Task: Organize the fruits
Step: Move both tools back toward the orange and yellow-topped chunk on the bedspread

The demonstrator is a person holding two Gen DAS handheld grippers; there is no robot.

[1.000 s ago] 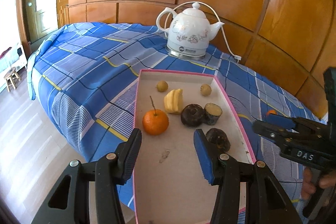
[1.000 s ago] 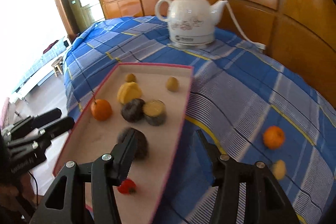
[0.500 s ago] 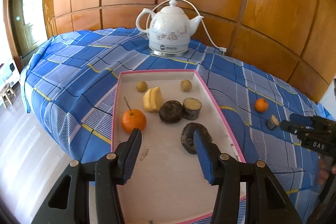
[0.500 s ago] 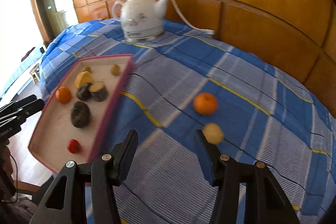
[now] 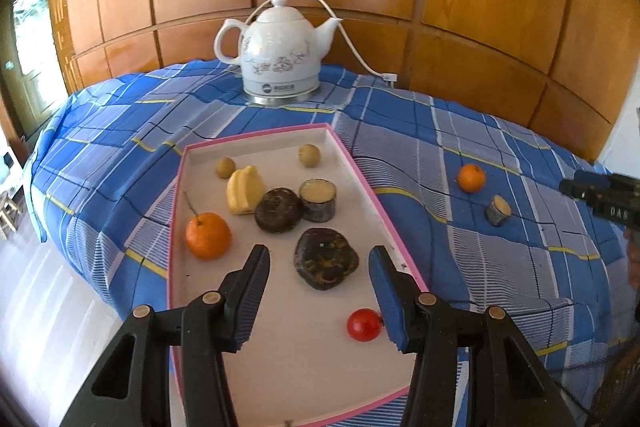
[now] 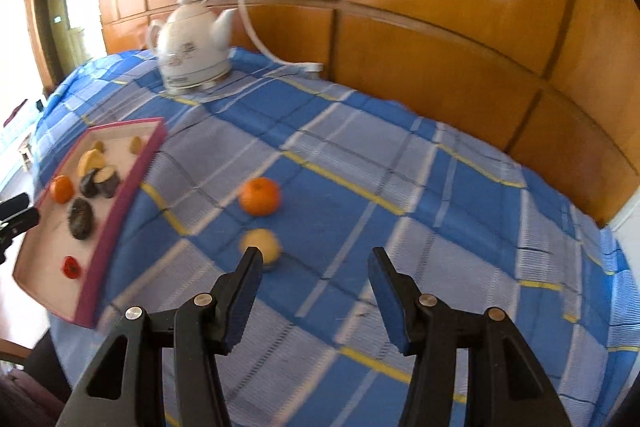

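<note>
Pink-rimmed tray (image 5: 360,171) holds fruit; one orange (image 6: 259,195) lies outside.

Open cloth (image 6: 440,211) right of tray (image 6: 116,211)

"DAS" on right gripper (image 5: 612,201)

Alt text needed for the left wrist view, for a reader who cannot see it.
The open, empty left tool hovers over a pink-rimmed tray holding fruit pieces. An orange and a cut piece lie outside it on the blue checked cloth, a white kettle behind.
</note>
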